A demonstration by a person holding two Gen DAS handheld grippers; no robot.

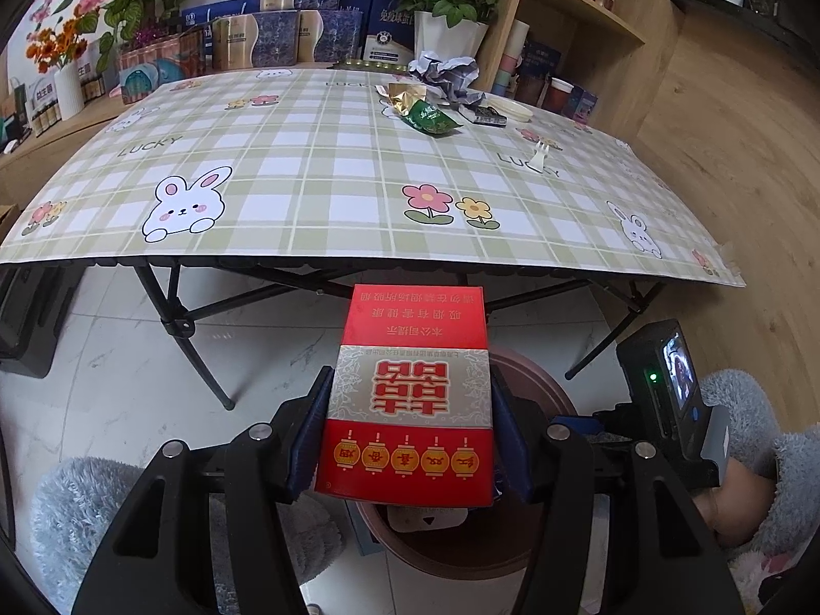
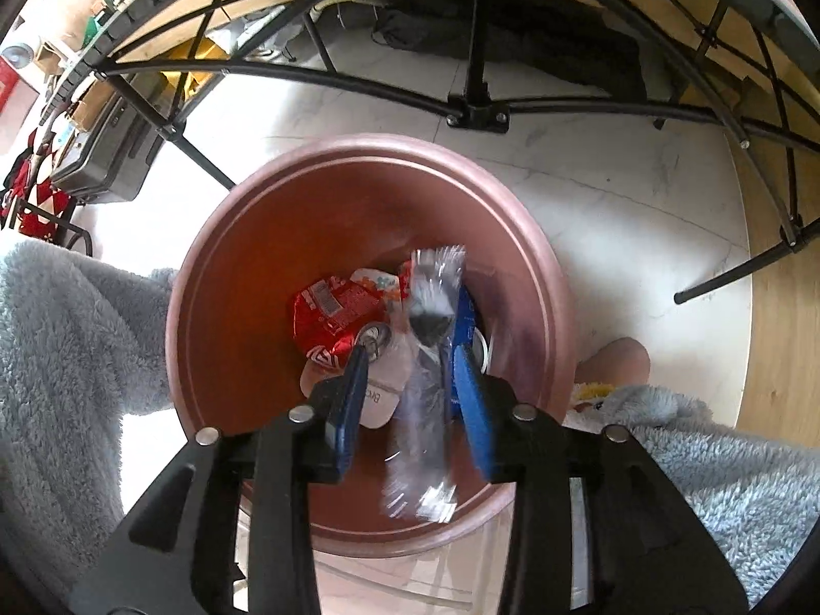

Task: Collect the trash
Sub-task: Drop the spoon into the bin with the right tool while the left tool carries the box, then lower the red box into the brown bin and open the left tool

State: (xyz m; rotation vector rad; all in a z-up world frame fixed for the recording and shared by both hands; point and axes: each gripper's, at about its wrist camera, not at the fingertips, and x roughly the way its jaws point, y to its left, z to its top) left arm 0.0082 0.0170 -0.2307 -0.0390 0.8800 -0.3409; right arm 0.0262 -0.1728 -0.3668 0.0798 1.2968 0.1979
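The left gripper (image 1: 410,405) clamps a red cigarette pack (image 1: 407,394) above the brown bin (image 2: 369,338), just in front of the bench (image 1: 318,164). The right gripper (image 2: 415,384) stands released over the bin, a blurred clear wrapper (image 2: 428,384) loose between its fingers.

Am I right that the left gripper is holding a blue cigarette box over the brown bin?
Not quite: the cigarette box clamped in the left gripper is red, not blue, as the left wrist view shows. It is indeed held above the brown bin.
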